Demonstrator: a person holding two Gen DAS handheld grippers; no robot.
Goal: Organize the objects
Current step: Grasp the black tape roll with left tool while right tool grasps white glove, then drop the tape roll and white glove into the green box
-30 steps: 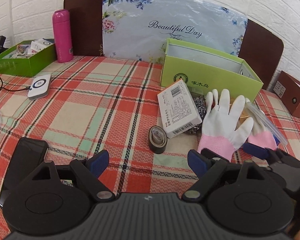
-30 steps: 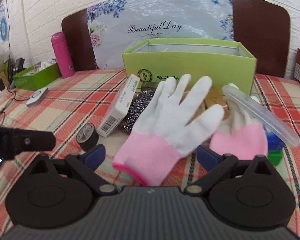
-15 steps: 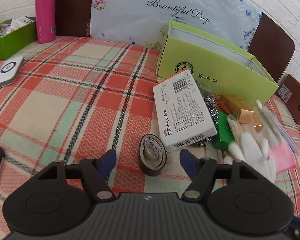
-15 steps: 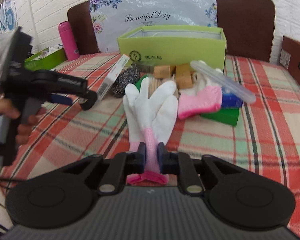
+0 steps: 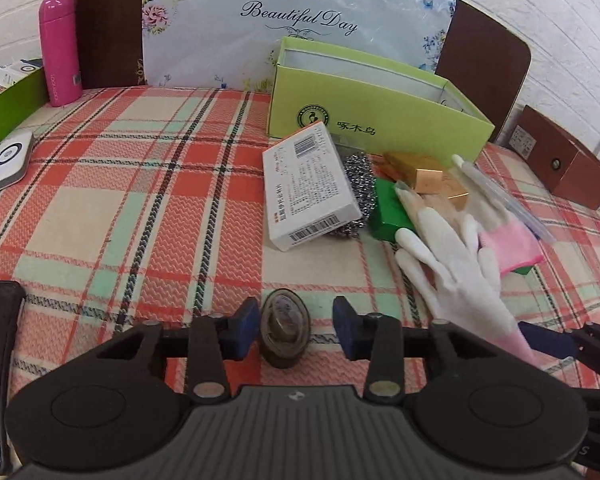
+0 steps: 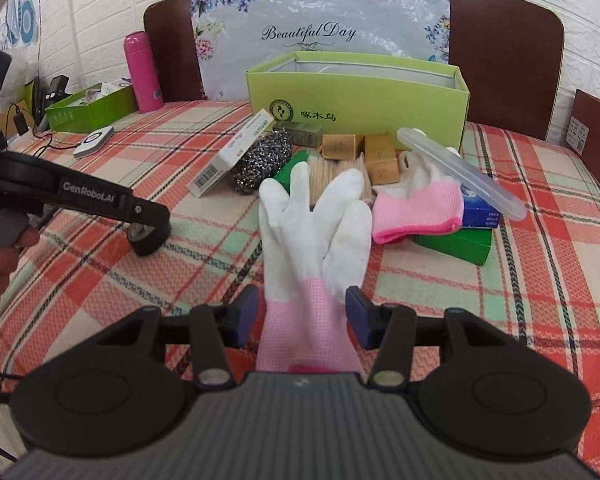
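Note:
A dark tape roll point(image 5: 285, 332) stands on the plaid tablecloth between the open fingers of my left gripper point(image 5: 295, 330); neither pad touches it. In the right wrist view the same roll point(image 6: 147, 240) sits under the left gripper's tip. A white glove with a pink cuff point(image 6: 314, 240) lies flat between the open fingers of my right gripper point(image 6: 302, 314); it also shows in the left wrist view point(image 5: 456, 276). The light green open box point(image 6: 358, 96) stands at the back.
In front of the box lie a white carton point(image 5: 310, 188), a steel scourer point(image 6: 264, 158), gold boxes point(image 6: 380, 156), a second glove point(image 6: 420, 208), a clear tube point(image 6: 460, 172) and green boxes point(image 6: 456, 240). A pink bottle point(image 5: 58, 50) and a green tray point(image 5: 8, 100) stand far left.
My left gripper moved forward and its fingers now straddle the tape roll. My right gripper, shut on the glove cuff half a second ago, has opened; the glove lies flat.

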